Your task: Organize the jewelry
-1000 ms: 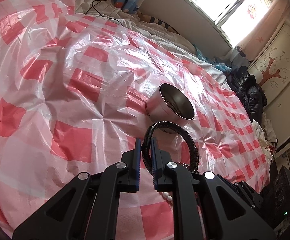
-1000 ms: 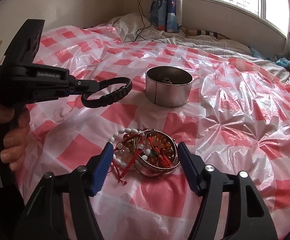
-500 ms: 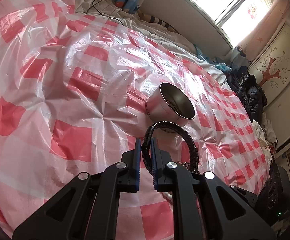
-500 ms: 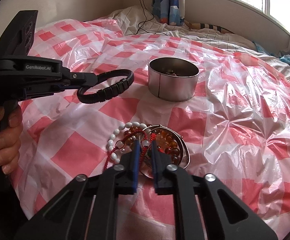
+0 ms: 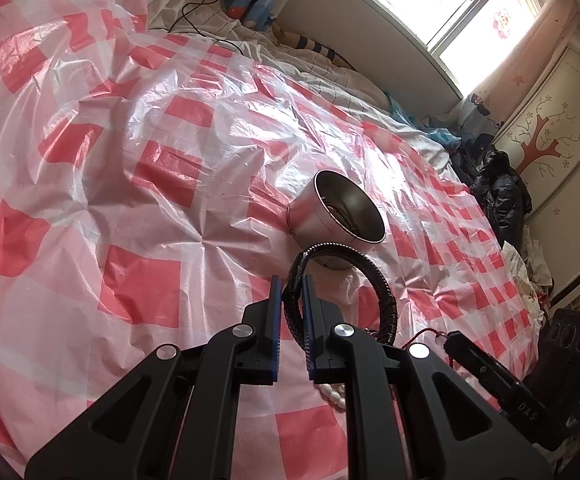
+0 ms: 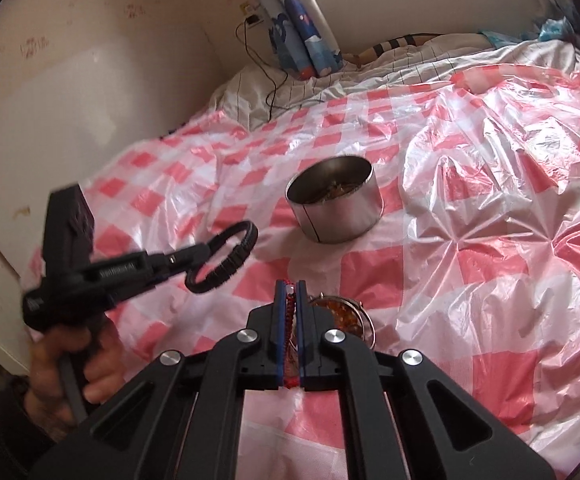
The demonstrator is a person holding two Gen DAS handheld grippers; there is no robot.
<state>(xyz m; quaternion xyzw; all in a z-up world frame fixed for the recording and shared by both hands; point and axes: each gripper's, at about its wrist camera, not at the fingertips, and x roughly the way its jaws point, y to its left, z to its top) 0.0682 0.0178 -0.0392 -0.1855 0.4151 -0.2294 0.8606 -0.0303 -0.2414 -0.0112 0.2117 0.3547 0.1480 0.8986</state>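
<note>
My left gripper (image 5: 291, 292) is shut on a black braided bracelet (image 5: 381, 284) and holds it in the air, short of a round steel tin (image 5: 345, 212). In the right wrist view the left gripper (image 6: 206, 246) and the black bracelet (image 6: 234, 258) hang to the left of the tin (image 6: 335, 208), which has some jewelry in it. My right gripper (image 6: 289, 292) is shut on a red cord bracelet (image 6: 290, 308). Just beyond its fingers lie amber beads and a silver bangle (image 6: 345, 316). White beads (image 5: 331, 392) show under the left gripper.
A crinkled red-and-white checked plastic sheet (image 6: 469, 208) covers the bed. A wall (image 6: 70, 80) runs along the left, with a charger cable (image 6: 266, 80) and a blue patterned cloth (image 6: 305, 48) at the head. Dark clothes (image 5: 497, 192) and a wardrobe (image 5: 549, 152) stand past the far side.
The right gripper has closed from wide open onto the red cord in the pile, then lifted and rolled. The left gripper and its black bracelet have stayed put.
</note>
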